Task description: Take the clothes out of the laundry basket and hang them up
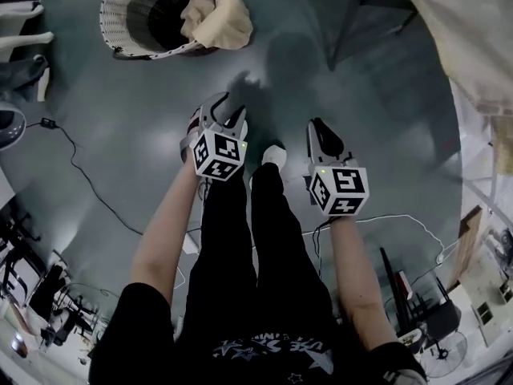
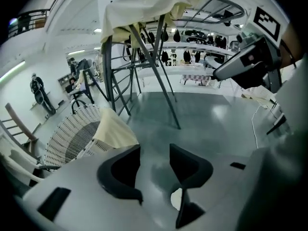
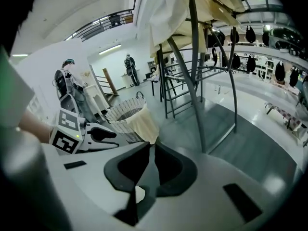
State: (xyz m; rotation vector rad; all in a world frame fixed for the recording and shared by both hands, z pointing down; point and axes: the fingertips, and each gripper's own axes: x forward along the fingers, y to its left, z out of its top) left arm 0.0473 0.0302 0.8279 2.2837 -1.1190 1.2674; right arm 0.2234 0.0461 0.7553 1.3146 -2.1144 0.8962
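The left gripper has its jaws spread, with only floor showing between them. The right gripper has its jaws pressed together at the tips, apparently on nothing. Both point down at the floor, well apart from the basket. A cream cloth drapes over the basket's rim on the side nearer the rack. A hung cloth lies over the rack's top.
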